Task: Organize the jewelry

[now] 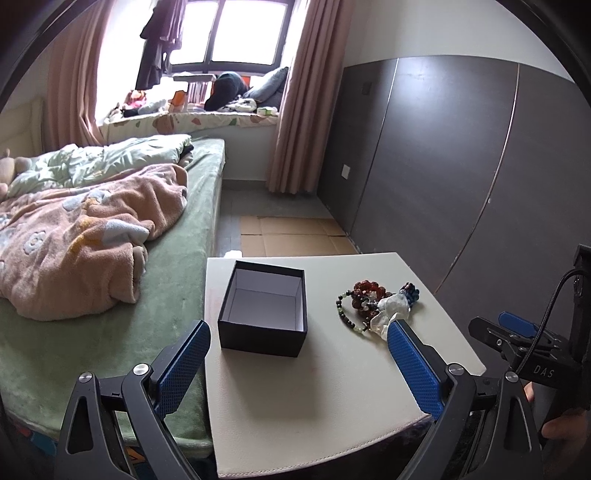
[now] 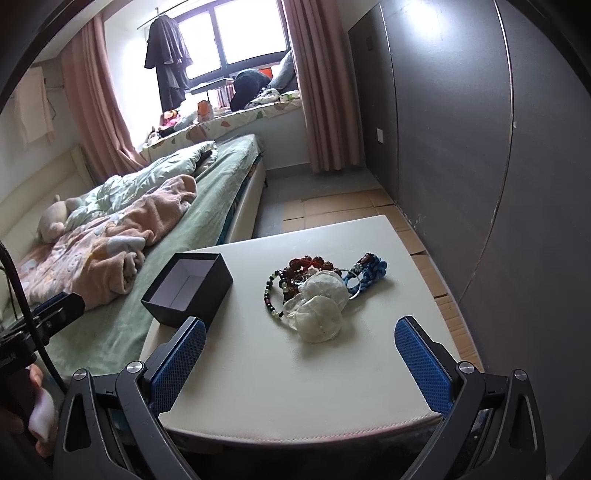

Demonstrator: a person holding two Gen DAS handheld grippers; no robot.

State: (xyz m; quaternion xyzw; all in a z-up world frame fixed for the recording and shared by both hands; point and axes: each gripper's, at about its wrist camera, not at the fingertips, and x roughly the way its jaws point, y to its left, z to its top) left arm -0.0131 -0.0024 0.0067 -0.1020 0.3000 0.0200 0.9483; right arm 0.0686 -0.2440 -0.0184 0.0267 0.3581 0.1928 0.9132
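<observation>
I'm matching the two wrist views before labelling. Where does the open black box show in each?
Left wrist: black box at centre, on the white table, left of the jewelry pile.
Right wrist: black box left of centre, near the table's left edge.
Shared landmark: the jewelry pile.

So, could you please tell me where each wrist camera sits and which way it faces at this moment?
Left wrist: on the left gripper, low at the table's near edge, facing the open box; its own open fingers show, with the right gripper at the right edge.
Right wrist: on the right gripper, facing the jewelry pile; open fingers, a hand lower left.
Shared: table, box, jewelry, bed, window.
</observation>
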